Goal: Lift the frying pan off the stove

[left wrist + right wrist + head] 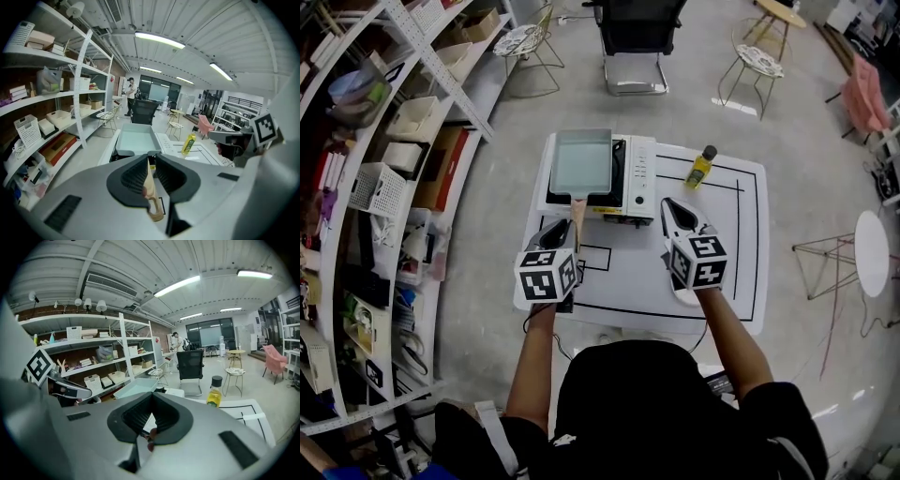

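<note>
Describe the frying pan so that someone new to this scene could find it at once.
On the white table marked with black lines, a portable stove sits at the far left corner. The frying pan rests on it: rectangular, pale blue-green, with a wooden handle pointing toward the person. Its only neighbour, a small yellow bottle with a black cap, stands to the stove's right.

"How many things are on the tabletop (pixel 722 272)?"

"One frying pan (pixel 581 159), one stove (pixel 636 173), one yellow bottle (pixel 701 167). Two claws: left claw (pixel 568 223), right claw (pixel 670 206). One black office chair (pixel 633 37) too."
</note>
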`<act>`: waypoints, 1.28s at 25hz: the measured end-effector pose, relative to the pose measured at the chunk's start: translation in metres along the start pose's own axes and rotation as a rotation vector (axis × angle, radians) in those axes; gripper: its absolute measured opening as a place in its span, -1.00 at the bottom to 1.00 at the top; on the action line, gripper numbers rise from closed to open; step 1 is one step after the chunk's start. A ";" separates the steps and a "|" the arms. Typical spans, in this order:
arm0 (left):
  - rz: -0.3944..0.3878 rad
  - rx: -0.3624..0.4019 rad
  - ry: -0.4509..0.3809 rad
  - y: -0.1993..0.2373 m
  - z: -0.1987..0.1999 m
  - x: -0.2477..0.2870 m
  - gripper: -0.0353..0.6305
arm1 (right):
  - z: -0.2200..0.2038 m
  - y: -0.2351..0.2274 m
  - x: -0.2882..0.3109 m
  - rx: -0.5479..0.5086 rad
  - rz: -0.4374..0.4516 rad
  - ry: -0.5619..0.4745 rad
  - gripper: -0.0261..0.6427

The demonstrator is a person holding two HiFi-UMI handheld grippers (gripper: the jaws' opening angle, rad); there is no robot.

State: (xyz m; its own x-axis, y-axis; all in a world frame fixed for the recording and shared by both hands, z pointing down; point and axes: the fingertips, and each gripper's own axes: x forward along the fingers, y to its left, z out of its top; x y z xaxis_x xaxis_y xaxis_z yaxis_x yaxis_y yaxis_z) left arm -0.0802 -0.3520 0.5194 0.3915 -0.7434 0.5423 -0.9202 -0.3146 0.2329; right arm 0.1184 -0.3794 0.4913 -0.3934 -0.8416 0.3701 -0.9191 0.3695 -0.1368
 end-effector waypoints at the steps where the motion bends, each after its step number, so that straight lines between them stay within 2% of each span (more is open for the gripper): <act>1: 0.008 -0.008 0.014 0.002 -0.001 0.003 -0.78 | -0.001 -0.002 0.003 0.001 0.005 0.003 -0.92; 9: 0.047 -0.023 0.111 0.008 -0.006 0.023 -0.63 | -0.005 -0.014 0.023 0.017 0.051 0.027 -0.92; 15: 0.047 -0.029 0.171 0.011 -0.012 0.038 -0.33 | -0.007 -0.018 0.039 0.028 0.081 0.039 -0.92; 20: 0.031 -0.036 0.217 0.013 -0.020 0.051 -0.18 | -0.012 -0.020 0.052 0.039 0.097 0.053 -0.92; 24: 0.021 -0.061 0.263 0.014 -0.025 0.062 -0.11 | -0.016 -0.023 0.059 0.045 0.105 0.066 -0.92; 32: 0.027 -0.019 0.380 0.021 -0.036 0.081 -0.09 | -0.024 -0.036 0.069 0.075 0.098 0.085 -0.92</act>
State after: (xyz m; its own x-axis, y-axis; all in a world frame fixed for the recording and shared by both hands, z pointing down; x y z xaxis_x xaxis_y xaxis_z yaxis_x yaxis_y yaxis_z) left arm -0.0673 -0.3978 0.5971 0.3434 -0.4782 0.8083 -0.9314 -0.2843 0.2275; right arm 0.1246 -0.4409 0.5438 -0.4808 -0.7656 0.4274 -0.8768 0.4148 -0.2432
